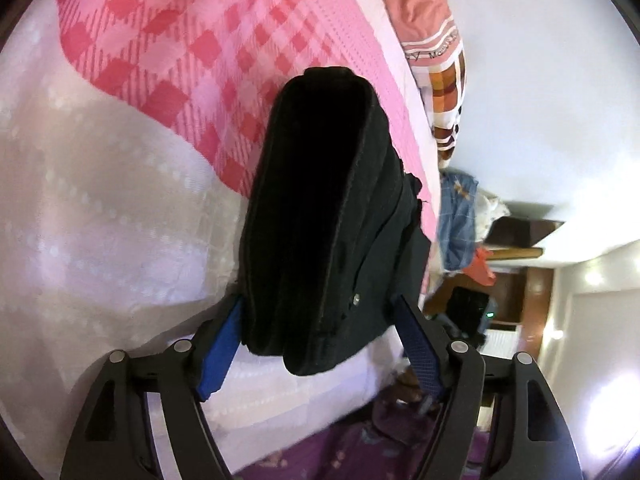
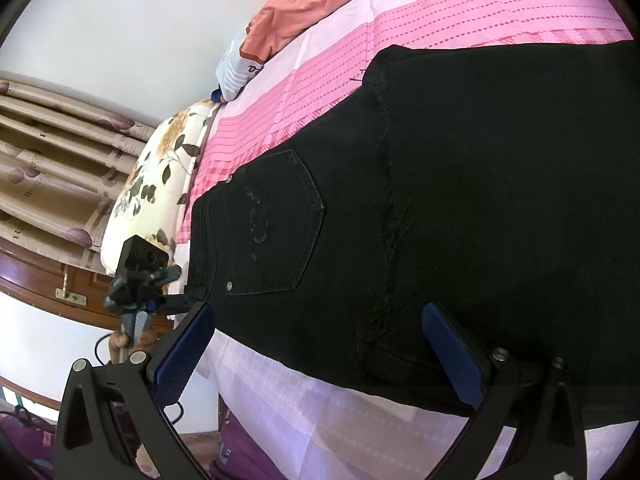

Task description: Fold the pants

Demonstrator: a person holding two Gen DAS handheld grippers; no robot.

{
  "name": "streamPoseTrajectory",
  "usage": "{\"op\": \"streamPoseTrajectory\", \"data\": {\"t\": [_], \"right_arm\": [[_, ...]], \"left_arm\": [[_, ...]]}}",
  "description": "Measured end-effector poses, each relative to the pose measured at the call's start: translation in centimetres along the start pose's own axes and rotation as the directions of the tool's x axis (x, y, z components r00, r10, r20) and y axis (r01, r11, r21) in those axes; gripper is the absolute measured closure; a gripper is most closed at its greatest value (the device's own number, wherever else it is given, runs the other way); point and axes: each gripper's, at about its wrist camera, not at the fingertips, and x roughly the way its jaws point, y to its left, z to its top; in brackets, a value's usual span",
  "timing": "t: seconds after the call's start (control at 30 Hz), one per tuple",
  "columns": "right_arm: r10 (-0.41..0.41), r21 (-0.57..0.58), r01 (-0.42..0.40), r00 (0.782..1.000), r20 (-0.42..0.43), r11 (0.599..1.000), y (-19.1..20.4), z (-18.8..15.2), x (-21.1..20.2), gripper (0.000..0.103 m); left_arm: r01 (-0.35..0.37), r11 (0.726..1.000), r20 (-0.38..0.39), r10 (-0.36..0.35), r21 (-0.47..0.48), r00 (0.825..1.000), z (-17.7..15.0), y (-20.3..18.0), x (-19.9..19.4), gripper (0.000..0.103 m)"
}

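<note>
One pair of black pants [image 2: 460, 208] lies on the pink checked bedsheet [image 2: 460, 16], waistband end toward the floral pillow [image 2: 156, 184]. One back pocket [image 2: 276, 224] shows, two rivets on it.

Left gripper [image 1: 320, 344]: jaws spread wide, two blue pads [image 1: 218, 354] either side of a thick folded bundle of the pants [image 1: 320, 220]; the pads look just beside the cloth, contact unclear, so I can't tell if it's clamped. In the right wrist view the left gripper [image 2: 192, 300] sits at the waistband corner, beside the floral pillow.

Right gripper [image 2: 324, 356]: jaws wide apart, two blue pads [image 2: 456, 356], pants edge between them, not pinched.

Also on the bedsheet: one orange garment [image 2: 296, 4] at the far edge from the pants. One curtain [image 2: 52, 160] is behind the floral pillow.
</note>
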Motion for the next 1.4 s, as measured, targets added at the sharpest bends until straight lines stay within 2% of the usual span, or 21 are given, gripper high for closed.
{"op": "streamPoseTrajectory", "data": {"t": [0.03,0.07,0.1,0.2,0.33,0.43,0.67,0.83,1.0,1.2,1.23,1.27,1.3,1.33,1.37,1.4], "right_arm": [[0.000,0.000,0.000,1.000,0.000,1.000,0.0,0.0,0.0,0.000],[0.000,-0.001,0.000,1.000,0.000,1.000,0.0,0.1,0.0,0.000],[0.001,0.001,-0.001,1.000,0.000,1.000,0.0,0.1,0.0,0.000],[0.005,0.000,-0.005,1.000,0.003,1.000,0.0,0.0,0.1,0.000],[0.011,0.007,-0.011,1.000,0.004,1.000,-0.1,0.1,0.2,0.000],[0.046,0.040,-0.048,0.998,0.034,0.998,-0.6,0.4,-0.6,0.000],[0.122,0.068,-0.134,0.979,0.160,0.989,-1.7,1.2,-3.7,0.000],[0.160,0.113,-0.186,0.965,0.205,0.976,-3.3,1.6,-5.0,0.000],[0.195,0.152,-0.243,0.941,0.275,0.958,-5.3,1.8,-7.6,0.000],[0.265,0.177,-0.350,0.888,0.376,0.920,-8.9,2.0,-12.3,0.000],[0.284,0.187,-0.377,0.876,0.390,0.907,-9.8,2.0,-13.0,0.000],[0.300,0.195,-0.399,0.868,0.396,0.896,-10.6,2.1,-13.5,0.000],[0.322,0.204,-0.426,0.859,0.399,0.882,-11.4,2.1,-14.0,0.000],[0.335,0.212,-0.443,0.851,0.405,0.871,-12.2,2.1,-14.5,0.000],[0.336,0.220,-0.451,0.847,0.412,0.865,-12.9,2.1,-14.9,0.000],[0.343,0.232,-0.462,0.843,0.414,0.856,-13.6,2.2,-15.1,0.000]], "left_arm": [[-0.048,0.998,0.018,0.047,0.040,0.999,-0.3,-0.5,0.1,0.042],[-0.095,0.993,0.034,0.093,0.065,0.995,-0.4,-0.7,0.1,0.061],[-0.125,0.989,0.047,0.122,0.074,0.991,-0.4,-0.7,0.1,0.066],[-0.117,0.990,0.070,0.112,0.077,0.991,-0.7,-0.4,0.1,0.068],[-0.214,0.956,0.124,0.192,0.201,0.974,-1.7,-2.8,0.4,0.076],[-0.241,0.934,0.172,0.200,0.265,0.965,-2.6,-4.6,0.0,0.079],[-0.143,0.963,0.250,0.085,0.226,0.965,-3.6,-6.5,-0.9,0.081],[-0.072,0.963,0.272,-0.001,0.261,0.962,-3.9,-10.2,-0.6,0.081],[-0.025,0.941,0.242,-0.061,0.337,0.968,-4.1,-15.2,1.5,0.081],[0.039,0.901,0.150,-0.115,0.432,0.982,-4.4,-21.6,7.4,0.081],[0.075,0.895,0.111,-0.137,0.439,0.984,-4.5,-22.7,9.2,0.087],[0.114,0.889,0.069,-0.161,0.444,0.984,-4.6,-23.6,10.7,0.101],[0.134,0.879,0.040,-0.171,0.457,0.985,-4.9,-24.7,12.0,0.101],[0.130,0.858,0.021,-0.161,0.496,0.987,-5.5,-26.4,13.7,0.101],[0.096,0.833,0.020,-0.127,0.544,0.992,-6.1,-27.9,15.4,0.101],[0.085,0.820,0.005,-0.107,0.566,0.994,-6.4,-28.8,17.0,0.101]]}}
